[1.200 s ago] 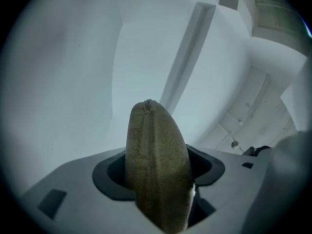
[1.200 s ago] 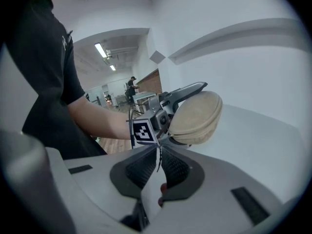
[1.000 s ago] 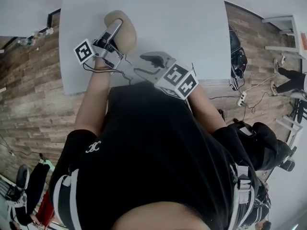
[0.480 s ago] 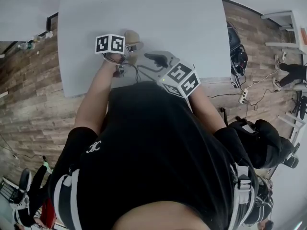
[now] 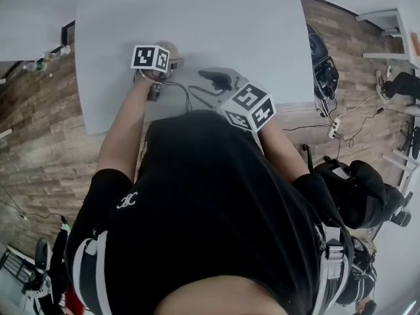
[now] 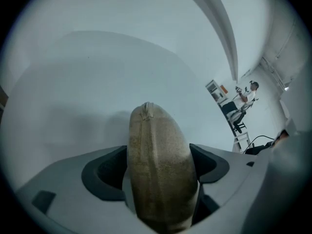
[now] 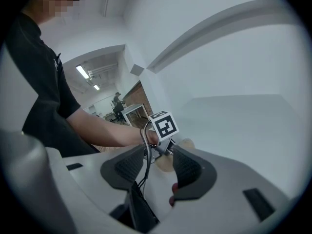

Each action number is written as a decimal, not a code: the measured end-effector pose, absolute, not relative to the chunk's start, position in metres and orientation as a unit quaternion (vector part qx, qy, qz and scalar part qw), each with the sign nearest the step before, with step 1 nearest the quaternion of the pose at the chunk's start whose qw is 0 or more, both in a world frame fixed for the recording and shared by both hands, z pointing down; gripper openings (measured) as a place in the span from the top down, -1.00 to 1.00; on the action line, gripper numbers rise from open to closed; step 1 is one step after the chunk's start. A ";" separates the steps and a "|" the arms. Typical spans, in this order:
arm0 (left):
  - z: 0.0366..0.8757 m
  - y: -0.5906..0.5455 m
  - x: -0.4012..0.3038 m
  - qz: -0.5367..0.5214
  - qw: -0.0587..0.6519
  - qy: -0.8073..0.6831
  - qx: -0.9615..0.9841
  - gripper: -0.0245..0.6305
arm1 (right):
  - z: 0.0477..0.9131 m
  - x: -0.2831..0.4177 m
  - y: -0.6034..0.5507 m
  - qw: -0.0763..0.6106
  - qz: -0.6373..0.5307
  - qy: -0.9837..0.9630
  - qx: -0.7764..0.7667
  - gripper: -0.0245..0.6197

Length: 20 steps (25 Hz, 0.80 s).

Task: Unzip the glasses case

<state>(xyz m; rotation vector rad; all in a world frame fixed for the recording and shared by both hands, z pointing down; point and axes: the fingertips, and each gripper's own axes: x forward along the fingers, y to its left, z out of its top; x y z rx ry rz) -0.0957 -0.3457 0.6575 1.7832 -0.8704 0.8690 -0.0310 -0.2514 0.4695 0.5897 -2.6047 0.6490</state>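
Note:
The tan fabric glasses case (image 6: 153, 130) stands on edge between the jaws of my left gripper (image 6: 158, 167), its seam facing the camera. Both pads touch its sides while the jaws are opening. From the head view only a sliver of the case (image 5: 168, 46) shows behind the left gripper (image 5: 169, 63), low over the white table (image 5: 230, 25). My right gripper (image 5: 211, 79) hovers just to the right, open and with nothing in it. The right gripper view looks between its own open jaws (image 7: 158, 156) at the left gripper's marker cube (image 7: 163, 125) and the case (image 7: 186, 144).
The table's near edge (image 5: 289, 104) runs just under my right hand. A black cable (image 5: 187, 97) trails from the left gripper across the table. Wood floor surrounds the table, with dark bags (image 5: 325, 71) and a power strip (image 5: 330, 128) at the right.
My left gripper has swung down and rolled over, bringing the case from up in the air down to the table. The right gripper has shifted slightly.

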 end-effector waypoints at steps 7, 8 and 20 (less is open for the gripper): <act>0.641 -0.353 -0.140 0.350 0.445 -0.406 0.718 -0.33 | 0.466 -0.041 -0.253 0.176 0.242 -0.933 0.198 0.38; 0.634 -0.354 -0.144 0.332 0.450 -0.410 0.720 -0.33 | 0.468 -0.039 -0.257 0.174 0.248 -0.930 0.209 0.43; 0.503 -0.342 -0.169 0.179 0.265 -0.506 0.801 0.92 | 0.454 0.002 -0.343 0.093 0.246 -0.860 0.437 0.88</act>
